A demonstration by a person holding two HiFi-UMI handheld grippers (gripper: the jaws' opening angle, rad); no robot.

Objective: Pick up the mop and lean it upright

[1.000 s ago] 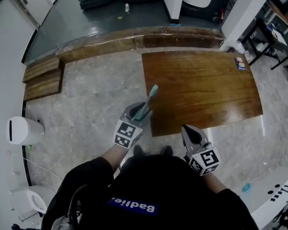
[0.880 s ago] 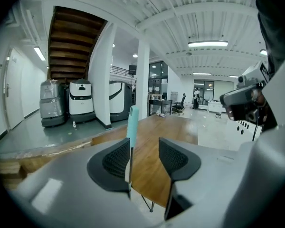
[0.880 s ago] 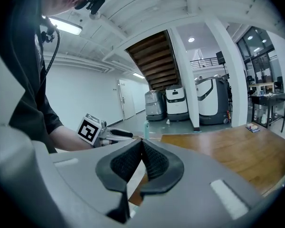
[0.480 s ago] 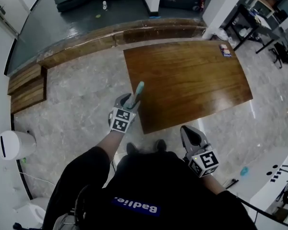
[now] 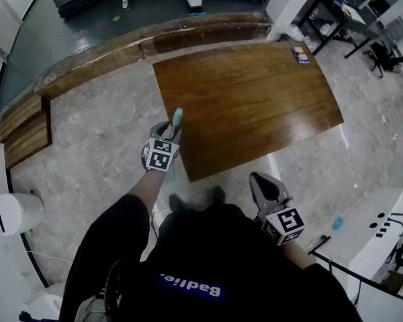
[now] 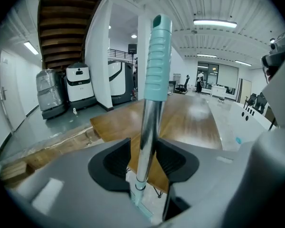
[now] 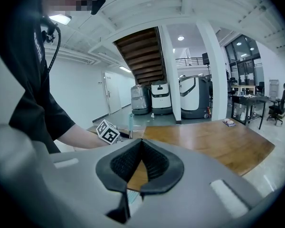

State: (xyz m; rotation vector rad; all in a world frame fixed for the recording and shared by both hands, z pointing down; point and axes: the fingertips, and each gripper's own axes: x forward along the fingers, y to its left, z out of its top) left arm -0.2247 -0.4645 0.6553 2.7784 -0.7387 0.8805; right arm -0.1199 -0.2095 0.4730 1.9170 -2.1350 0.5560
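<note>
The mop handle, a metal shaft with a teal grip, stands nearly upright by the near left corner of the wooden table. My left gripper is around the shaft just under the grip. In the left gripper view the mop handle rests against the right pad, with a thin gap at the left pad, and the jaws of my left gripper are closing. The mop's lower end is hidden. My right gripper is held low at my right, shut and empty; its view shows my right gripper with tips together.
A white bin stands at the left and wooden steps lie beyond it. A raised wooden curb runs behind the table. A white counter is at the right. A small card lies on the table's far edge.
The mop handle has swung more upright and less of its teal grip shows above the left gripper. The right gripper has stayed low at my right.
</note>
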